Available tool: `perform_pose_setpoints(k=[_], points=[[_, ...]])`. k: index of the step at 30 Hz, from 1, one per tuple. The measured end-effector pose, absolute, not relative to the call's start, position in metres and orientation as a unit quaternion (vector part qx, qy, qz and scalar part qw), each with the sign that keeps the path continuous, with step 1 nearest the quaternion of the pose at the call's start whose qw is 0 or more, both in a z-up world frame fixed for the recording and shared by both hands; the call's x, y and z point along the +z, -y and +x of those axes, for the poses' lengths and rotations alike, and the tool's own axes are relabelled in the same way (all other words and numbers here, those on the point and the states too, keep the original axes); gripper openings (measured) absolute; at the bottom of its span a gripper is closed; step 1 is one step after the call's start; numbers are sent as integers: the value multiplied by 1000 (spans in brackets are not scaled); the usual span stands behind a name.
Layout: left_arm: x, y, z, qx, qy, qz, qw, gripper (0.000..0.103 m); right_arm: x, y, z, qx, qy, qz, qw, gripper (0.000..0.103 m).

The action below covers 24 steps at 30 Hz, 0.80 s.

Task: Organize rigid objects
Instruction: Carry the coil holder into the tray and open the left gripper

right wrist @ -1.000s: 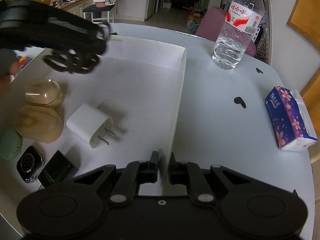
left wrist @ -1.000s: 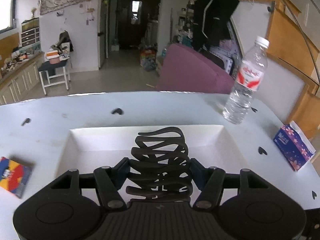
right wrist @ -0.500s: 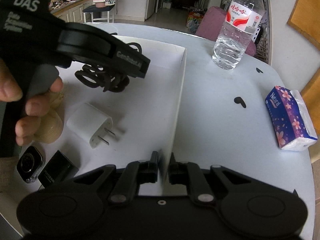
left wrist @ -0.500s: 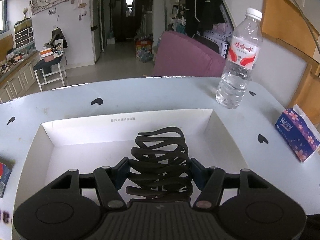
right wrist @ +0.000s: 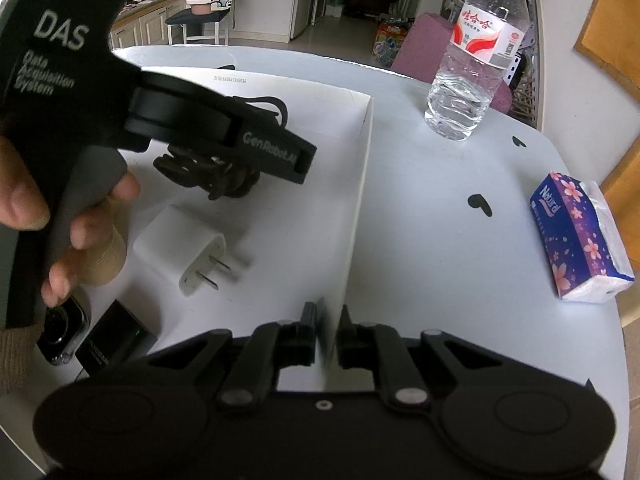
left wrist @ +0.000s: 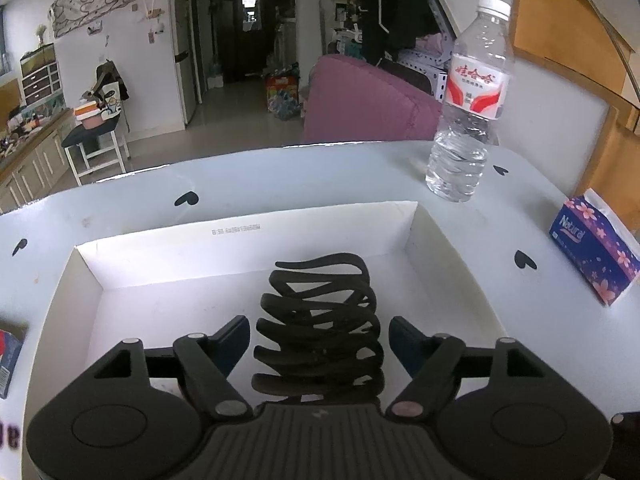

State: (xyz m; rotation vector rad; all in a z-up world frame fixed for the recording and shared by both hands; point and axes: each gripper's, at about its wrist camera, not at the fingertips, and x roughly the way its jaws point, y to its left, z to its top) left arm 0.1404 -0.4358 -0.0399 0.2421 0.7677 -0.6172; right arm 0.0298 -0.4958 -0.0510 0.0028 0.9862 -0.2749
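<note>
At the bottom of the right wrist view, the right gripper (right wrist: 327, 334) is clamped on the near wall of the white tray (right wrist: 360, 184), one finger on each side of it. In the left wrist view, lower centre, the left gripper (left wrist: 318, 338) has its jaws opening; the black hair claw clip (left wrist: 320, 340) lies between them, and both blue-padded fingers (left wrist: 234, 340) stand clear of it. The clip is matte black, built of curved, interlocking wavy teeth (stacked in rows). It sits inside the tray. Left of centre in the right wrist view, a white plug adapter (right wrist: 184, 254) lies on the tray floor. Farther up, a water bottle (left wrist: 468, 108) stands upright on the table (left wrist: 280, 176).
</note>
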Motion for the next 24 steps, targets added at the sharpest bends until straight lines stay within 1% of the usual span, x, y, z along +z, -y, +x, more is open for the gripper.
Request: perform_pose_setpoints(k=[2, 3, 5, 8, 10, 13, 18, 24], points=[[-37, 435, 137, -299, -363, 118, 874, 79, -51, 496, 30, -131, -472, 1, 872, 11], [-34, 434, 134, -302, -360, 120, 875, 84, -51, 496, 30, -131, -472, 1, 872, 11], [-27, 431, 128, -306, -345, 131, 878, 88, -51, 496, 30, -131, -472, 0, 872, 11], [-18, 424, 118, -306, -328, 146, 882, 89, -51, 496, 30, -131, -472, 0, 872, 11], [-12, 415, 114, -307, -326, 143, 883, 91, -51, 496, 30, -131, -472, 0, 872, 11], [-7, 401, 107, -305, -321, 132, 887, 98, -51, 496, 30, -131, -472, 1, 872, 11], [0, 378, 92, -305, -308, 137, 891, 102, -51, 496, 30, -131, -472, 0, 872, 11], [8, 345, 78, -308, -301, 137, 892, 103, -51, 495, 30, -131, -472, 0, 872, 11]])
